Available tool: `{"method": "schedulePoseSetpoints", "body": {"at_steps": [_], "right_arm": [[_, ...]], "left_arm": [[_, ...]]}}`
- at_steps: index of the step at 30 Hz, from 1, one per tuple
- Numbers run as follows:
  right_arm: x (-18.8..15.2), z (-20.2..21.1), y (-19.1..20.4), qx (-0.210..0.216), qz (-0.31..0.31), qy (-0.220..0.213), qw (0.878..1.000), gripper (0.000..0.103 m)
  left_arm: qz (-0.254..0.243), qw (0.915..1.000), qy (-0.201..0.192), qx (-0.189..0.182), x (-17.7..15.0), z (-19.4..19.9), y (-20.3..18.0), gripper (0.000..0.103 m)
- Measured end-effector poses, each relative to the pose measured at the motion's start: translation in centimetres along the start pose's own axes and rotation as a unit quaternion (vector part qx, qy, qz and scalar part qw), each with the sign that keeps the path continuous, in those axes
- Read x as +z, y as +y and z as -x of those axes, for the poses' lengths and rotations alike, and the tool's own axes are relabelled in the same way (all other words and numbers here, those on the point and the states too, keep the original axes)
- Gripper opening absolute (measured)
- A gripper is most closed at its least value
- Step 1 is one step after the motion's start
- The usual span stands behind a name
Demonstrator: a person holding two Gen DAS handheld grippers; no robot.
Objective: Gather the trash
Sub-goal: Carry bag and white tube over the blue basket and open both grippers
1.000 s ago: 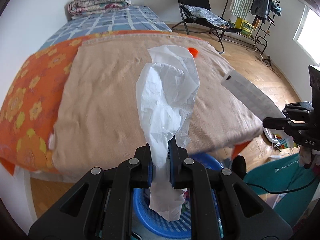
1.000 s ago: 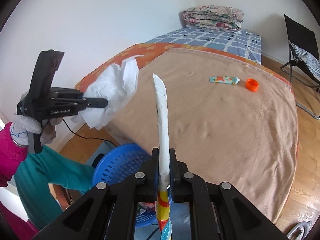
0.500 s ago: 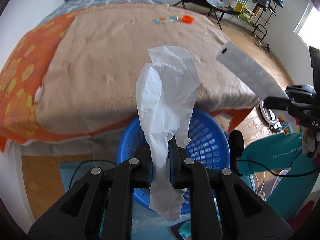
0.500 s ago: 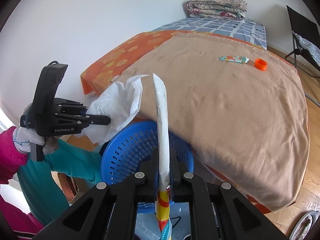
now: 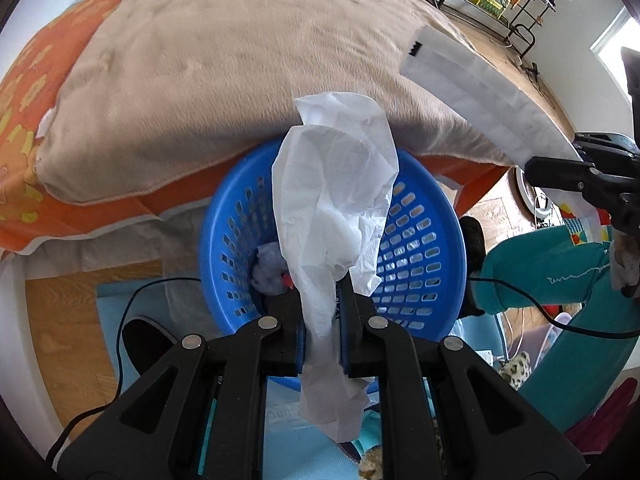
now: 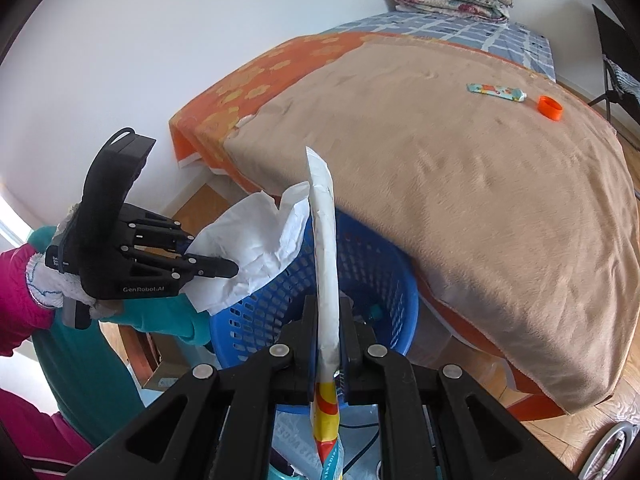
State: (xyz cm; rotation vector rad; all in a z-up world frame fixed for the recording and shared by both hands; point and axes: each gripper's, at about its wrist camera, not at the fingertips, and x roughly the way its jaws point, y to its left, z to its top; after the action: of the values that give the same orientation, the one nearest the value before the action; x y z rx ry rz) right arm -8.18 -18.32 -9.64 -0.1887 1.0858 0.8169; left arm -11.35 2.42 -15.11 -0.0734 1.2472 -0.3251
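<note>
My left gripper (image 5: 322, 292) is shut on a crumpled white tissue (image 5: 336, 200) and holds it over the blue plastic basket (image 5: 424, 240); it also shows in the right wrist view (image 6: 230, 268) with the tissue (image 6: 252, 252). My right gripper (image 6: 328, 312) is shut on a long white wrapper (image 6: 326, 240) with a red and yellow end, above the basket (image 6: 372, 264). The wrapper also shows in the left wrist view (image 5: 480, 92). Crumpled trash (image 5: 268, 268) lies inside the basket. A small colourful wrapper (image 6: 496, 91) and an orange cap (image 6: 550, 108) lie on the bed.
The bed with a tan blanket (image 6: 460, 168) overhangs the basket's far side. An orange flowered sheet (image 5: 24, 92) lies at the left. A black cable (image 5: 132, 308) runs on the wood floor. A folding chair (image 6: 616, 68) stands at far right.
Both grippers have swung down from over the bed to above the blue basket, each still holding its item. The basket now fills the middle of both views.
</note>
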Motion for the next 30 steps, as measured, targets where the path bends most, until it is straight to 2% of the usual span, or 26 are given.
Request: {"method": "schedulePoseSetpoints", "body": {"at_steps": [14,28,30], "right_arm": [[0.0,-1.8,0.5,0.005,-0.004,0.028,1.0,0.007],[0.0,-2.8,1.1,0.006,0.001,0.041,0.999,0.011],[0.0,-2.8,1.2,0.007,0.002,0.04,0.999,0.013]], "left_arm": [[-0.011,0.9994,0.03,-0.012,-0.6,-1.3,-0.9,0.011],[-0.003,0.9994,0.031,-0.017,-0.1,-1.0,-0.7,0.011],[0.001,0.9994,0.031,-0.016,-0.1,-1.1,-0.7,0.014]]}}
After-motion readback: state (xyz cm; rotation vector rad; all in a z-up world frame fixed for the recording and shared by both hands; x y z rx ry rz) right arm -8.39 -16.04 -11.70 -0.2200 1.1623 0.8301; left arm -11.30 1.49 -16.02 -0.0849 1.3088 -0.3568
